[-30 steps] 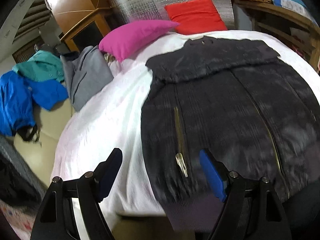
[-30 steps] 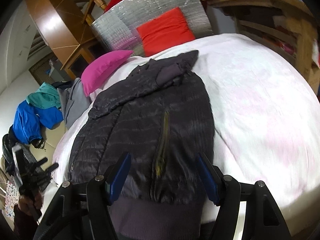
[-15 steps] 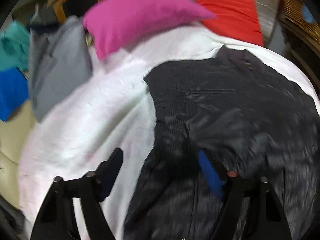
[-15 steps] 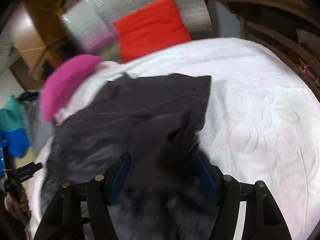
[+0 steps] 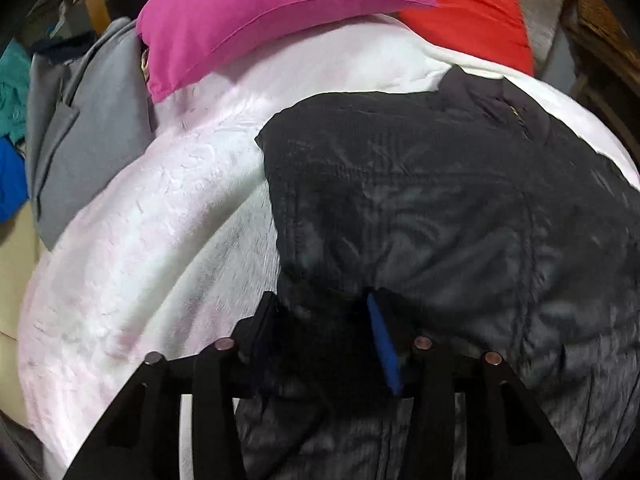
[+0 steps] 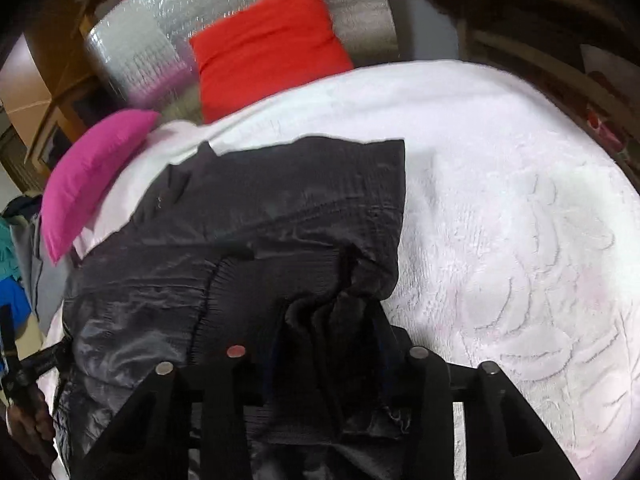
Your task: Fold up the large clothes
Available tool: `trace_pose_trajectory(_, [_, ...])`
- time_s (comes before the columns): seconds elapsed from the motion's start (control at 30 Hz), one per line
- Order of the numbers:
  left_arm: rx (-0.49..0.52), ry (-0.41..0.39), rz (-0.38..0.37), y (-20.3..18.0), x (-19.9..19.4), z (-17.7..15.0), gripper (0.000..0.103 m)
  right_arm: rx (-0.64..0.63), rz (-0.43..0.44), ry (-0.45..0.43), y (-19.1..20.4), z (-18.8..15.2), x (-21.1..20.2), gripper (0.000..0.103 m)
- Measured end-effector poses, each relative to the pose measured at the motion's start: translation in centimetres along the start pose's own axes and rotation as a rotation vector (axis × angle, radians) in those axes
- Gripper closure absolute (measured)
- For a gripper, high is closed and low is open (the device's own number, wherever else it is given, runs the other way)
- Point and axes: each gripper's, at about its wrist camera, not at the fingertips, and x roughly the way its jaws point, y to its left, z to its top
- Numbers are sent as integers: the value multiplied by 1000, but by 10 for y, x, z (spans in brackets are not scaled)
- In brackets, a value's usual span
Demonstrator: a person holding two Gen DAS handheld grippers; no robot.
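Note:
A dark grey quilted jacket (image 5: 460, 208) lies on the white bed cover (image 5: 160, 220); its lower part is folded up over its upper part. My left gripper (image 5: 320, 320) is shut on the jacket's left bottom corner, which bunches between the blue pads. In the right wrist view the jacket (image 6: 260, 240) spreads left of centre, and my right gripper (image 6: 332, 336) is shut on the jacket's right bottom corner, with fabric bunched between the jaws. The collar points toward the pillows.
A magenta pillow (image 5: 248, 12) and a red pillow (image 5: 472, 4) lie at the bed's head against a silver panel (image 6: 224, 12). Grey clothes (image 5: 88, 128) and teal and blue clothes lie off the bed's left side. Wooden furniture stands at the right (image 6: 540, 40).
Both grippers closed on the jacket's bottom hem corners and carried them forward toward the collar, folding the lower half over the upper half. The zips are now hidden.

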Motion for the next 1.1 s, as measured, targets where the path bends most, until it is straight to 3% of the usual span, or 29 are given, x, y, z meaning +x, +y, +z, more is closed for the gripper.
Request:
trace_pose_trajectory(0.03, [1,-5,-14,2,-9,-5,54,9,14,4,0,-1,-8,57])
trace_pose_trajectory(0.1, [16,-35,-24,8,-31,-17,50,16,50,-18,0,-6,-32,42])
trace_pose_trajectory(0.23, [96,-122,-4,16,-84,-64,30,-33,108,-69,-3,-39,-98,40])
trace_pose_trajectory(0.33, [179,-183,-8,21,-125,-120,27,-59,147,-103,-10,-71,-144,34])
trace_pose_trajectory(0.43, [227,-193,-27,24,-149,-172,26,-80,163,-134,-21,-112,-191,31])
trace_pose_trajectory(0.6, [179,-147,-90,37,-165,-227,25,-109,179,-124,-37,-182,-239,23])
trace_pose_trajectory(0.7, [152,-114,-92,36,-167,-261,25,-74,181,-83,-58,-221,-242,23])
trace_pose_trajectory(0.87, [121,-80,-96,34,-168,-295,25,34,207,-27,-85,-259,-219,23])
trace_pose_trajectory(1.1, [20,-73,-148,44,-160,-307,25,106,283,6,-93,-273,-178,23])
